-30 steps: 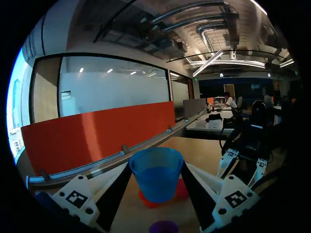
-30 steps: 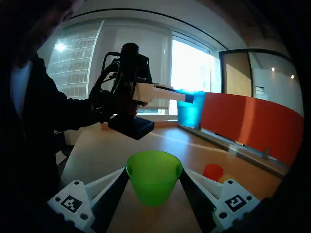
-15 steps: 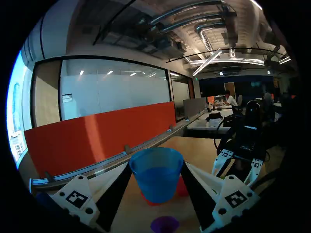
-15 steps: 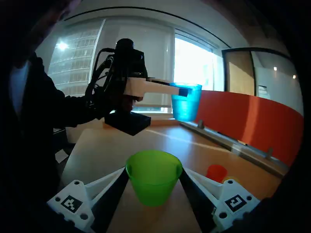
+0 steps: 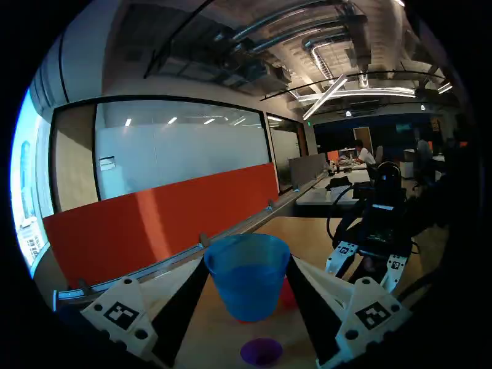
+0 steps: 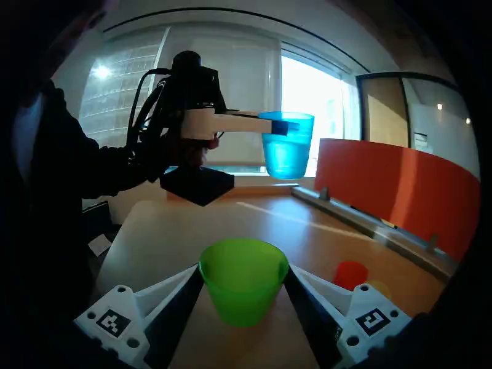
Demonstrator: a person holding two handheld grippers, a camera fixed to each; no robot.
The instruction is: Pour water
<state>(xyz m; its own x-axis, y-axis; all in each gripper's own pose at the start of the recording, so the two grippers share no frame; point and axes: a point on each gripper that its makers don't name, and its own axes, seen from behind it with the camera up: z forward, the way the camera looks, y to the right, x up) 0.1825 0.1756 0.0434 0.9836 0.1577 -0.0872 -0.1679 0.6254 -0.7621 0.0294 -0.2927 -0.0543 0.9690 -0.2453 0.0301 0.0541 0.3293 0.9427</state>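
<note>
left gripper view: the left tool (image 5: 247,269) is clamped on a blue cup (image 5: 247,294), one finger pressed to each side. the cup stands upright, with water (image 5: 248,272) lying below its rim. just beneath it, at the lower edge, a small purple cup (image 5: 261,352) sits on the tabletop (image 5: 307,237). a red cup (image 5: 286,295) peeks out from behind the blue cup's right side. farther to the right the right tool (image 5: 368,261) faces this way over the tabletop. beyond, an orange partition (image 5: 160,215) runs along the tabletop's far edge, with a glass wall (image 5: 178,147) behind it.

right gripper view: the right tool is clamped on a green cup (image 6: 243,298), upright and low over the tabletop, with a finger on each side. past it to the right the red cup stands on the tabletop, a yellow thing (image 6: 379,288) just beside it. farther off and higher up, a person's dark sleeve (image 6: 92,166) leads to the left tool. it holds the blue cup well above the tabletop, level, with the water filling its lower part. a bright window (image 6: 307,92) lies behind.
</note>
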